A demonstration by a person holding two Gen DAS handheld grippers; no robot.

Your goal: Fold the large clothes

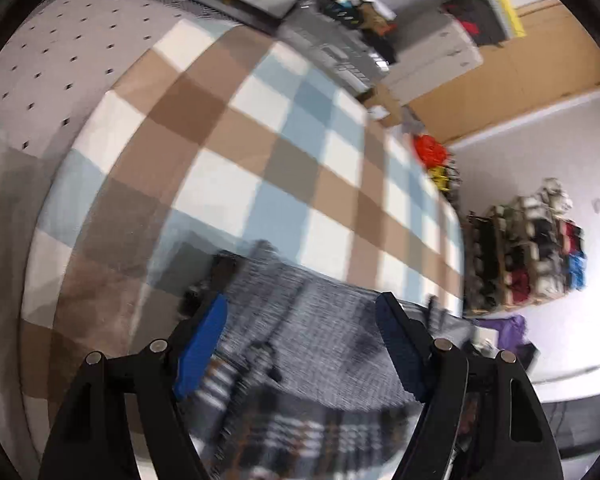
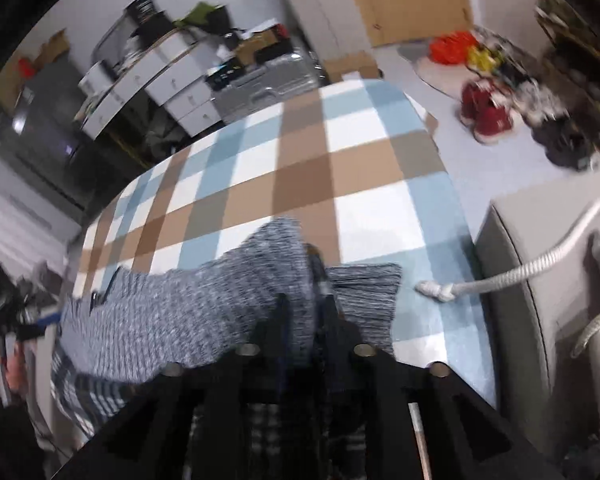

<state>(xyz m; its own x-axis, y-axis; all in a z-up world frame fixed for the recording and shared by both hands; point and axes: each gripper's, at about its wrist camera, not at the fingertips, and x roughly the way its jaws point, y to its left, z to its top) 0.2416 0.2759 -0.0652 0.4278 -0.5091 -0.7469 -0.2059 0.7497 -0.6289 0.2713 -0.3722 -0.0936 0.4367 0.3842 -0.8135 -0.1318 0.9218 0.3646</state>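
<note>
Right tool (image 2: 304, 300) pinches the sweater (image 2: 180, 312); left tool (image 1: 300, 320) gapes.

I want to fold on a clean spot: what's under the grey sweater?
The sweater lies on the blue, brown and white checked cloth. The right gripper pinches a lifted part. What lies beneath the sweater's middle is covered.
</note>
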